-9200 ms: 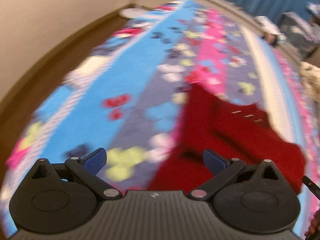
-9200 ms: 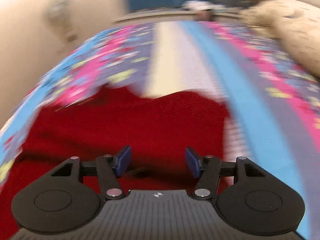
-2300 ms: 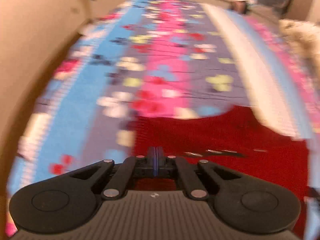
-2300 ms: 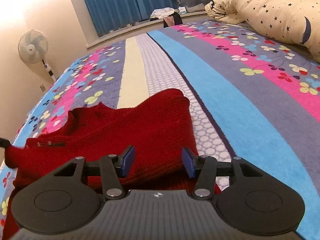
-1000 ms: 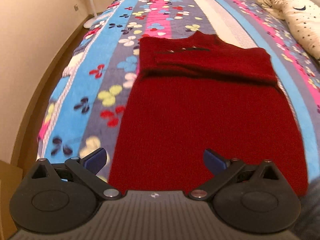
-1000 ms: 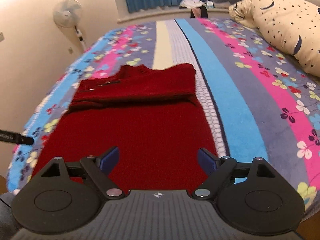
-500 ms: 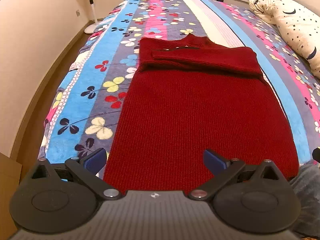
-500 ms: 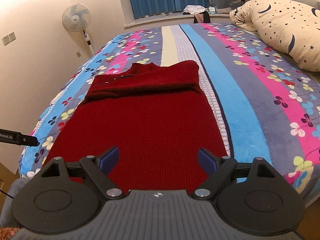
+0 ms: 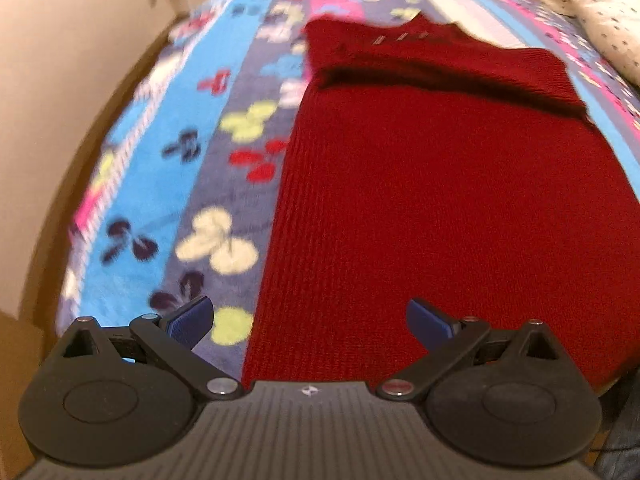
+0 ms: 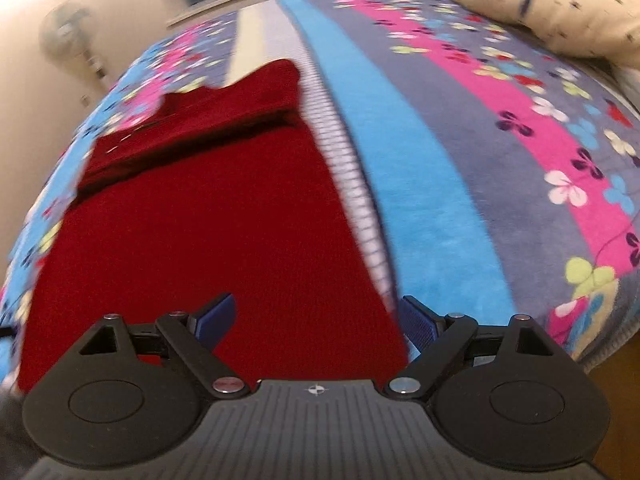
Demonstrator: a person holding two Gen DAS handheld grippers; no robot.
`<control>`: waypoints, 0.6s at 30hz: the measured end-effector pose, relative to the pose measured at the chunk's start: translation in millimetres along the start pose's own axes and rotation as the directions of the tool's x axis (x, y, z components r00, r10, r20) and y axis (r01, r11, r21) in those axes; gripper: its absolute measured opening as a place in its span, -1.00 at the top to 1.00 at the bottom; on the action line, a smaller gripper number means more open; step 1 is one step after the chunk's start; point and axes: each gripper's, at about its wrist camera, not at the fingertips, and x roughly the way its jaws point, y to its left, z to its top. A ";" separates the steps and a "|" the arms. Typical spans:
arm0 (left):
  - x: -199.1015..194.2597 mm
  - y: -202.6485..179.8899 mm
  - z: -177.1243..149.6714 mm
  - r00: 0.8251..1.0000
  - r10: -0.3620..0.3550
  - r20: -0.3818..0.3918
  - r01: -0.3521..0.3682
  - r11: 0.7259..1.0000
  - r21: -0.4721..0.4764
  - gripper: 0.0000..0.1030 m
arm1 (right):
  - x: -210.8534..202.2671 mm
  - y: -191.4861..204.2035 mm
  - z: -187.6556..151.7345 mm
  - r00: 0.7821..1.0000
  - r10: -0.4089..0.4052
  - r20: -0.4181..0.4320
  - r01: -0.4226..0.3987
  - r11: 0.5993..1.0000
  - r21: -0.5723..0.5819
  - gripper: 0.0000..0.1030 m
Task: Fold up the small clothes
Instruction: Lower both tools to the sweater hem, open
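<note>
Spread flat on a fleece bedcover striped in blue, pink and grey with clover prints (image 9: 208,128): a dark red rib-knit sweater (image 9: 440,200), body lengthwise toward the far end, sleeves already folded across the chest near the collar, hem nearest the cameras at the bed's edge. Above the hem's left corner, the left gripper (image 9: 308,320), blue pads spread wide, nothing between them, one pad over the bedcover and one over the knit. Over the hem's right corner, the right gripper (image 10: 316,318), likewise wide open and empty, straddling the sweater's side edge. A cream star-print pillow (image 10: 540,4) well off to the right.

Likely soft, thick and light, limp rather than stiff, with a grippy surface clinging somewhat to the fleece. Best taken at the two hem corners, pinching both layers together and lifting evenly, so as to avoid stretching or sagging through the middle and disturbing the folded sleeves.
</note>
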 end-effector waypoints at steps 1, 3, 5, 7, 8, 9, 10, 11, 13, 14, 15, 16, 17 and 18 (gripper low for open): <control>10.3 4.8 1.6 1.000 -0.014 -0.026 0.014 1.000 -0.021 -0.99 | 9.4 -5.9 1.5 1.000 -0.003 -0.015 0.003 1.000 0.012 -0.73; 30.3 13.3 3.8 0.997 -0.040 -0.073 0.036 0.998 -0.051 -0.99 | 31.8 -15.6 4.5 0.998 -0.011 -0.069 0.013 0.999 0.031 -0.73; 49.0 18.2 5.2 0.993 -0.039 -0.114 0.033 0.998 -0.053 -0.99 | 53.4 -21.6 6.3 0.994 -0.028 -0.107 0.031 0.999 0.024 -0.73; 63.8 20.7 4.4 0.988 -0.037 -0.149 0.033 0.999 -0.032 -0.99 | 68.1 -25.8 7.4 0.993 -0.048 -0.104 0.049 0.999 0.009 -0.72; 69.4 22.1 4.0 0.986 -0.045 -0.159 0.041 0.999 -0.025 -1.00 | 76.0 -27.7 8.3 0.992 -0.053 -0.112 0.053 0.999 -0.002 -0.72; 71.8 23.9 3.7 0.986 -0.057 -0.156 0.053 0.998 -0.031 -1.00 | 84.1 -30.0 7.9 0.990 -0.048 -0.135 0.047 0.999 -0.009 -0.72; 72.2 25.8 3.2 0.986 -0.067 -0.152 0.062 0.997 -0.039 -1.00 | 91.0 -32.8 7.6 0.986 -0.033 -0.163 0.032 0.999 -0.009 -0.74; 72.5 27.2 3.2 0.985 -0.072 -0.154 0.066 0.997 -0.044 -1.00 | 98.0 -34.0 5.4 0.981 -0.010 -0.193 0.009 1.000 -0.008 -0.78; 71.3 29.2 1.0 0.985 -0.078 -0.154 0.072 0.996 -0.050 -1.00 | 100.1 -30.9 2.7 0.979 0.000 -0.203 -0.008 0.999 -0.037 -0.78; 70.8 29.3 -0.9 0.984 -0.084 -0.157 0.078 0.996 -0.047 -1.00 | 99.5 -29.3 2.1 0.976 0.016 -0.215 -0.027 0.999 -0.047 -0.74; 69.5 28.3 -2.7 0.982 -0.098 -0.163 0.093 0.995 -0.041 -1.00 | 97.8 -27.7 0.7 0.971 0.046 -0.235 -0.061 0.997 -0.054 -0.71; 69.3 29.0 -4.5 0.979 -0.111 -0.169 0.107 0.994 -0.035 -1.00 | 96.4 -26.1 -1.6 0.964 0.078 -0.256 -0.096 0.994 -0.058 -0.68; 67.9 28.7 -6.7 0.979 -0.118 -0.168 0.114 0.993 -0.030 -1.00 | 94.8 -24.4 -5.2 0.954 0.106 -0.280 -0.130 0.989 -0.066 -0.67; 66.9 28.5 -9.0 0.978 -0.122 -0.169 0.119 0.992 -0.027 -1.00 | 92.4 -21.3 -9.5 0.947 0.125 -0.297 -0.155 0.985 -0.079 -0.66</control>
